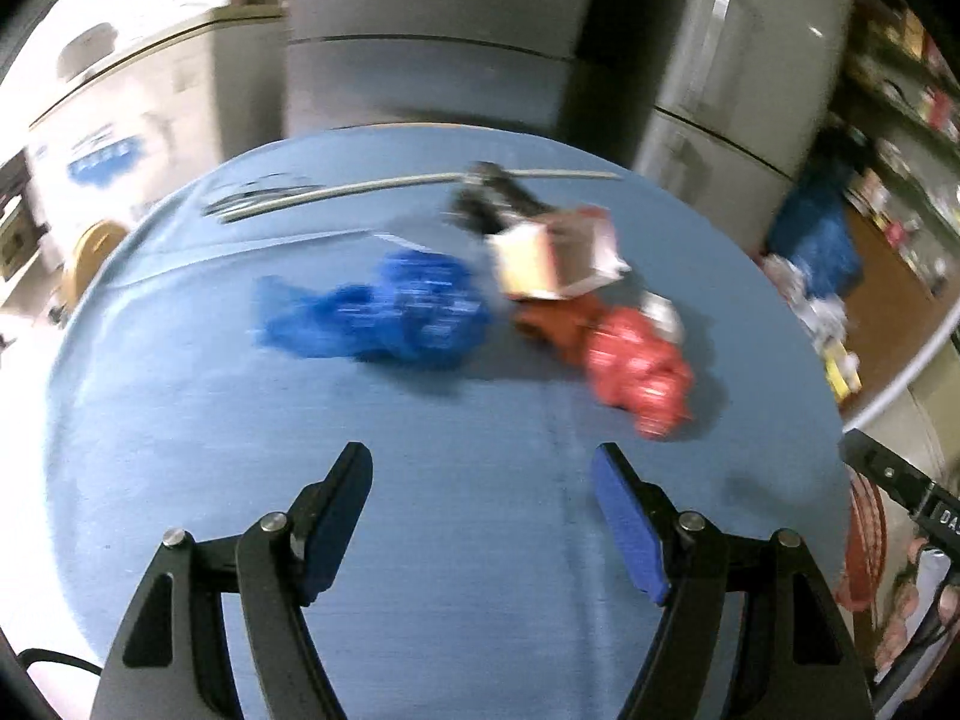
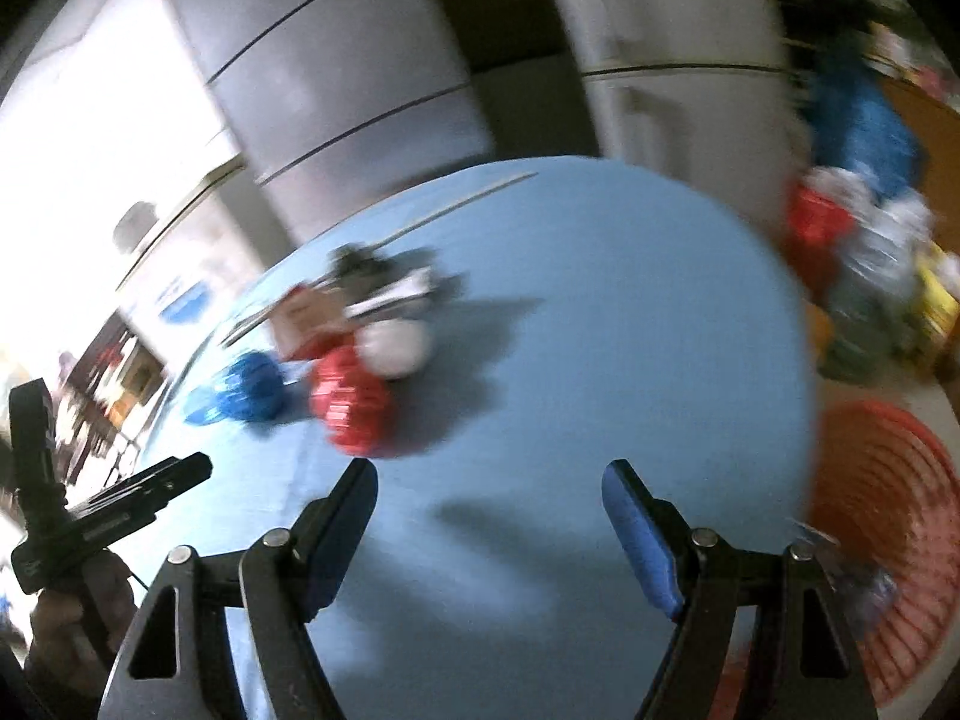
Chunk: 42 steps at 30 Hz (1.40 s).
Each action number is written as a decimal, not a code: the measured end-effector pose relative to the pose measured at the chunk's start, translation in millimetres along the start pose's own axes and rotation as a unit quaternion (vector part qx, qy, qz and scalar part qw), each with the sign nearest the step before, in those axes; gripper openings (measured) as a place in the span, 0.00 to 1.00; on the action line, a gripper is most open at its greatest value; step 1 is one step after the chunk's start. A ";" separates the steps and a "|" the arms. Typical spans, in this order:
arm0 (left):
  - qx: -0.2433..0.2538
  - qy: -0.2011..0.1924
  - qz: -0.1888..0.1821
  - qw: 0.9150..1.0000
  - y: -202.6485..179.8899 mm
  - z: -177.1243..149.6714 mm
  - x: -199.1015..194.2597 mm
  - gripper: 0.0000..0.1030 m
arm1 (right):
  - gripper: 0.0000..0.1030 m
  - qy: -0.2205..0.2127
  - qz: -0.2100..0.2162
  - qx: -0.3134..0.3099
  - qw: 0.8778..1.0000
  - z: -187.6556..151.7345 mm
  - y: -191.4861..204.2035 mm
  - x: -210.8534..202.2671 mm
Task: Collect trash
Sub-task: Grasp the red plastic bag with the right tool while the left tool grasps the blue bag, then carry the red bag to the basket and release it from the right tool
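Trash sits clustered mid-desk, upper centre of the left wrist view: a crumpled blue plastic wrapper (image 1: pixel 384 312), a crumpled red plastic wrapper (image 1: pixel 636 372), an open white-and-tan cardboard carton (image 1: pixel 552 258) touching the red one, and a black crumpled item (image 1: pixel 492 198) behind the carton; frames are motion-blurred, so finer detail can't be told. Judging by look, the wrappers are light, soft and crinkly and would collapse under a pinch, so grab a bunched ridge rather than a flat edge; the carton looks light but crushable, best taken by an open wall. Left claw (image 1: pixel 480 516) is spread wide and empty, low in frame, well short of the pile. Right claw (image 2: pixel 489 525) is likewise wide and empty, with the red wrapper nearest its left finger, centre-left in its view. Round desk with light blue cloth (image 1: pixel 180 450) is wrinkled and could drag with a scrape. An orange ribbed plastic basket (image 2: pixel 888 540) sits off the desk edge, lower right of the right view, the likely drop point. Grey refrigerators (image 1: pixel 432 30) stand behind, clutter at far right.
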<state>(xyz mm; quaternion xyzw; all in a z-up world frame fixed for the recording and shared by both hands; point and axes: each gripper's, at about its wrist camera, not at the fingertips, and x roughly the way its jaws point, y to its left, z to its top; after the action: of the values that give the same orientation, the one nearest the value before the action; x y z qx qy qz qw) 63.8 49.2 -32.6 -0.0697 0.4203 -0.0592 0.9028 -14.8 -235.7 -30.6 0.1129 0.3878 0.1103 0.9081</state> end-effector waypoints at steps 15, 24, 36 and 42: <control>-0.027 -0.025 0.002 0.999 37.1 42.1 9.6 0.74 | 0.62 0.074 -0.002 -0.062 0.995 31.4 58.6 113.8; -0.017 -0.004 0.004 1.000 12.5 73.7 60.8 0.74 | 0.45 0.089 0.029 -0.064 0.994 27.1 60.4 131.8; 0.013 0.035 0.027 0.999 6.7 72.3 98.2 0.52 | 0.45 0.058 0.046 -0.005 0.997 11.3 23.0 81.3; 0.018 0.028 0.021 0.999 7.1 69.0 78.7 0.42 | 0.45 0.039 0.051 0.010 0.998 5.2 21.7 58.2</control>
<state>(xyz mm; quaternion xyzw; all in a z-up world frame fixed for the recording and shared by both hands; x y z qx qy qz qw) 167.4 48.4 -48.9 -0.0425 0.4457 -0.0501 0.8928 25.8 -198.9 -60.4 0.1367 0.4178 0.1568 0.8844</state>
